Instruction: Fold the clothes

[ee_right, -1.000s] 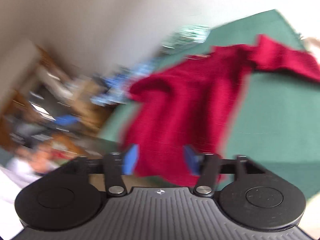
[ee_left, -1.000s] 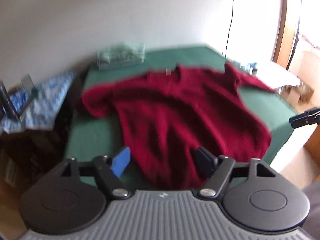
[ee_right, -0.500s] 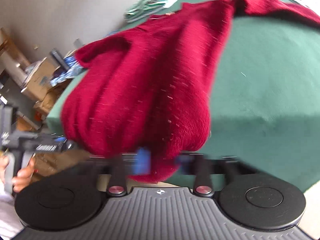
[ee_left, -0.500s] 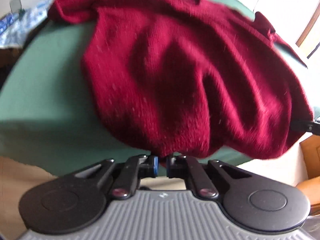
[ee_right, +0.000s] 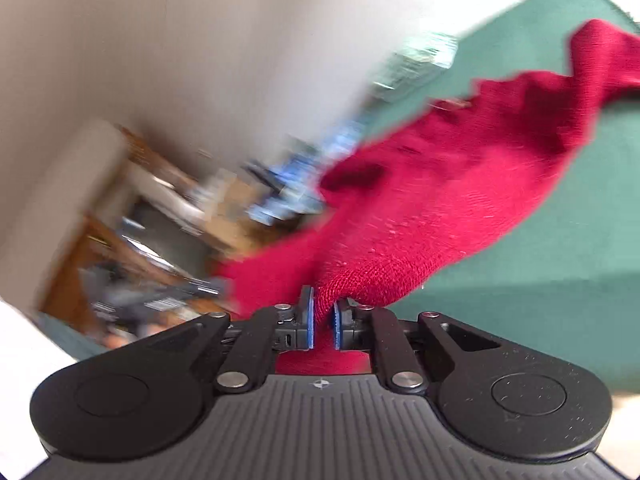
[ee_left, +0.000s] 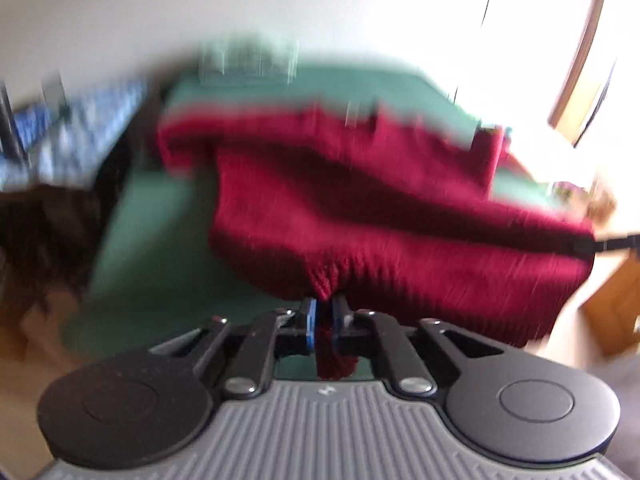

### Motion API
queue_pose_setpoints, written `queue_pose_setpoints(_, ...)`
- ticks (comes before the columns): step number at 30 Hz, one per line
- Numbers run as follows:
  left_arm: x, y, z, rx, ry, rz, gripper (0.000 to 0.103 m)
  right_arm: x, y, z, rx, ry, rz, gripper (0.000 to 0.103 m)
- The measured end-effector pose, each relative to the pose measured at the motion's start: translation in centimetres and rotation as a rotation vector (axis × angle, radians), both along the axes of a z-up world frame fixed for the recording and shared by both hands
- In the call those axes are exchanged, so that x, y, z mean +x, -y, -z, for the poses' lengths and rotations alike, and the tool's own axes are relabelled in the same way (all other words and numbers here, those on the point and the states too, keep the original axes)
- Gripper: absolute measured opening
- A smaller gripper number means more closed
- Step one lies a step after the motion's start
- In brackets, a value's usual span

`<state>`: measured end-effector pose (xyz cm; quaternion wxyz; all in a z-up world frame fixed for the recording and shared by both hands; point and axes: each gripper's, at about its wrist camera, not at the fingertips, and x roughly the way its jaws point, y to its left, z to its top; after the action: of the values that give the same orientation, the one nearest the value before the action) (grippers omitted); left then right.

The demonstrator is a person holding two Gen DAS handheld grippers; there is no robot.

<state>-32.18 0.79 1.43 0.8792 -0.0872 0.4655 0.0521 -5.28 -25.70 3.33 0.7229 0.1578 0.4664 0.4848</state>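
Already both claws are pinching knit: the left gripper (ee_left: 323,312) has its blue pads pressed onto a bunched bit of the red sweater's (ee_left: 360,208) near edge, and the right gripper (ee_right: 322,314) nips that edge further along. One sweater, two grippers. From each claw the garment runs forward and away, its far part with a sleeve resting on the green table (ee_right: 560,216), its near edge lifted off it and stretched crosswise between the claws.

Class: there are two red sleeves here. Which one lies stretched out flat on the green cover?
The far sleeve, straight out over the green cover; the other is bunched up.
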Motion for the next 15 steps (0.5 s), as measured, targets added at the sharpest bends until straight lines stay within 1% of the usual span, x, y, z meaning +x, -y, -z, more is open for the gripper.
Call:
queue_pose_setpoints(1,0.3,0.0,2.2,-0.005,-0.081,0.014,0.016,0.4,-0.2,1.5,-0.129,-0.017,0.025,0.014)
queue_pose_setpoints(2,0.4,0.2,4.4,0.008,-0.169,0.030,0.016,0.8,-0.3,3.1,-0.258,-0.034,0.049,0.021)
queue_pose_setpoints(3,0.3,0.9,6.7,0.066,-0.259,0.050,0.016,0.9,-0.5,4.6,-0.377,-0.044,0.057,0.021)
queue_pose_setpoints(4,0.1,1.4,7.9,0.123,-0.317,0.078,0.016,0.9,-0.6,6.1,-0.495,-0.052,0.061,0.021)
queue_pose_setpoints(5,-0.2,2.0,9.1,0.181,-0.375,0.106,0.016,1.3,-0.8,5.9,-0.507,-0.039,0.070,0.022)
queue_pose_setpoints(6,-0.2,2.3,9.7,0.225,-0.408,0.129,0.016,1.8,-1.0,5.3,-0.495,-0.021,0.080,0.023)
queue_pose_setpoints(7,0.3,2.2,8.9,0.239,-0.384,0.139,0.016,2.3,-1.1,4.7,-0.482,-0.004,0.090,0.024)
queue_pose_setpoints(8,0.8,2.1,8.1,0.252,-0.360,0.149,0.021,2.8,-1.3,4.1,-0.470,0.014,0.100,0.024)
queue_pose_setpoints(9,1.5,1.9,7.0,0.266,-0.324,0.157,0.024,3.3,-1.5,3.5,-0.457,0.031,0.109,0.027)
queue_pose_setpoints(10,2.7,1.5,5.3,0.280,-0.259,0.158,0.034,3.8,-1.7,2.8,-0.444,0.049,0.119,0.036)
queue_pose_setpoints(11,4.2,1.1,3.7,0.295,-0.193,0.157,0.060,4.2,-1.9,2.2,-0.431,0.066,0.129,0.044)
queue_pose_setpoints(12,6.0,0.4,2.0,0.309,-0.122,0.152,0.072,4.7,-2.1,1.6,-0.419,0.084,0.139,0.048)
queue_pose_setpoints(13,7.4,-0.1,0.6,0.317,-0.055,0.151,0.086,6.1,-2.7,0.7,-0.386,0.110,0.169,0.053)
queue_pose_setpoints(14,9.0,-0.7,-0.8,0.321,0.013,0.152,0.090,7.7,-3.5,-0.1,-0.357,0.128,0.198,0.054)
queue_pose_setpoints(15,11.0,-1.5,-1.9,0.319,0.073,0.152,0.092,9.4,-4.3,-1.0,-0.330,0.144,0.225,0.054)
